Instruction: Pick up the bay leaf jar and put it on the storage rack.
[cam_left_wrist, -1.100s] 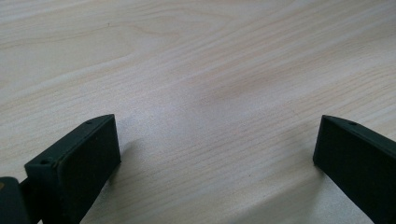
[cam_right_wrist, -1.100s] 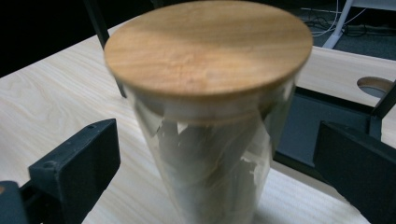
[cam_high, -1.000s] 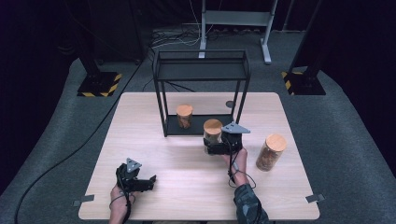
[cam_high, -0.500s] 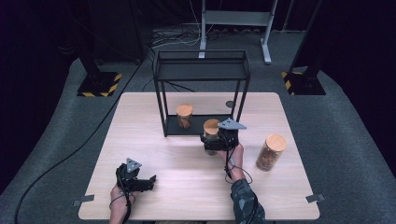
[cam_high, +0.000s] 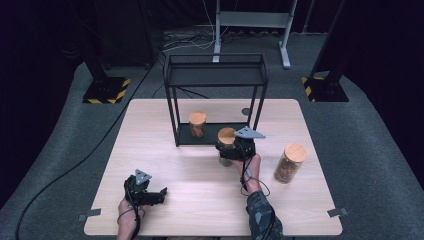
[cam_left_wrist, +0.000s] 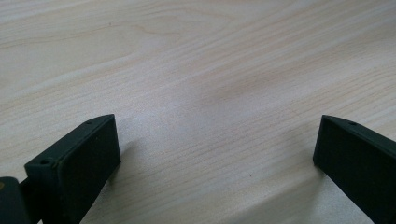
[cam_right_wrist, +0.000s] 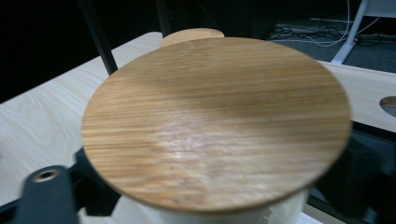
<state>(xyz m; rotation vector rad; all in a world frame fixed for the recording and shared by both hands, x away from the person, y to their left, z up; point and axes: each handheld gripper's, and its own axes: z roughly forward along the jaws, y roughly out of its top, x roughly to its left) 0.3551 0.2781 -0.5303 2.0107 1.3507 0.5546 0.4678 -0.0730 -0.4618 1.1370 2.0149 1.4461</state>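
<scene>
We see a light wooden table (cam_high: 200, 210) with a black two-tier wire rack (cam_high: 216, 95) standing at its far middle. The right gripper (cam_high: 226, 150) sits just in front of the rack's lower shelf, clamped around a jar with a wooden lid (cam_high: 226, 136) — the jaws flank the jar body on both sides. In the right gripper view the round lid (cam_right_wrist: 217, 121) takes up most of the frame, with the white-looking jar wall below it and the jaws dark at either lower corner. We cannot tell whether the jar base touches the table or is lifted a bit. The right hand (cam_high: 251, 167) comes in from the bottom, in a camouflage-pattern sleeve (cam_high: 261, 216).

A second jar (cam_high: 197, 124), also wooden-lidded, stands upright on the rack's lower shelf, left part; its lid edge peeks out behind the held lid in the right gripper view (cam_right_wrist: 192, 33). A third jar (cam_high: 289, 163) stands on the table to the right, well apart from the rack, with brownish contents.

The left gripper (cam_high: 150, 194) rests near the front left of the table, the left hand (cam_high: 129, 205) behind it. Its jaws are spread wide with nothing between — only bare wood grain (cam_left_wrist: 210, 93) in the left gripper view.
</scene>
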